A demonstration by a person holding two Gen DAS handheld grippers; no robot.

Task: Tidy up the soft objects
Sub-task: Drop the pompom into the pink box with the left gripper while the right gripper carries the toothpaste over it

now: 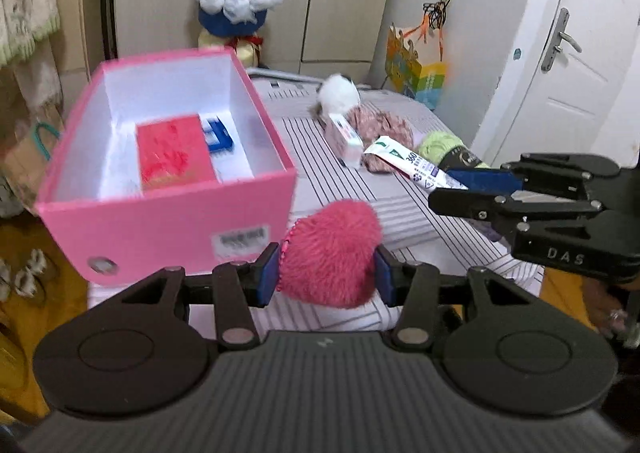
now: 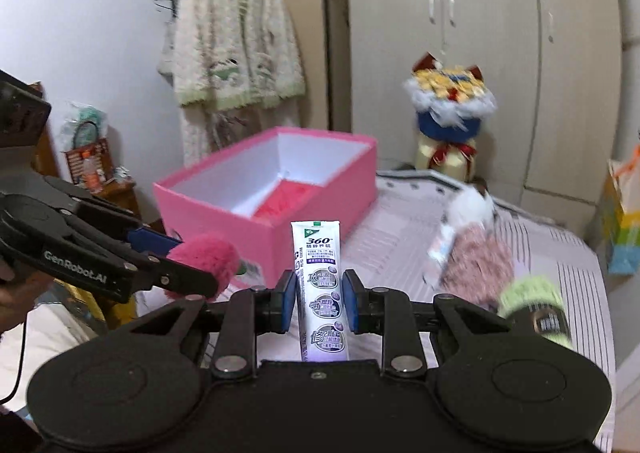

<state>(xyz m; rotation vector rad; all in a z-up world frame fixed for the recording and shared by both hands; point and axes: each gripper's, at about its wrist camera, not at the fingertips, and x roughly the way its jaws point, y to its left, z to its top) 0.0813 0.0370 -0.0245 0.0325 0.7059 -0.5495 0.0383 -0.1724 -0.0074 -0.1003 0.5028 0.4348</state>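
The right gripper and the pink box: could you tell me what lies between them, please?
In the right wrist view, nothing stands between the right gripper and the pink box except the toothpaste tube it holds and bare striped bedding.

fluffy pink plush heart (image 1: 330,253); glossy plastic toothpaste tube (image 2: 320,285); matt cardboard box (image 1: 160,221).

A bed or padded surface under a white sheet (image 1: 352,181) with thin dark stripes carries everything. At its left side stands an open pink box (image 1: 168,229), white inside. Farther along, bunched close together – a white fluffy toy (image 1: 340,93), a small white carton (image 1: 346,139) leaning against a mottled pink fuzzy bundle (image 1: 384,129), and a light green yarn ball (image 1: 444,145) with a dark label, just beside the bundle
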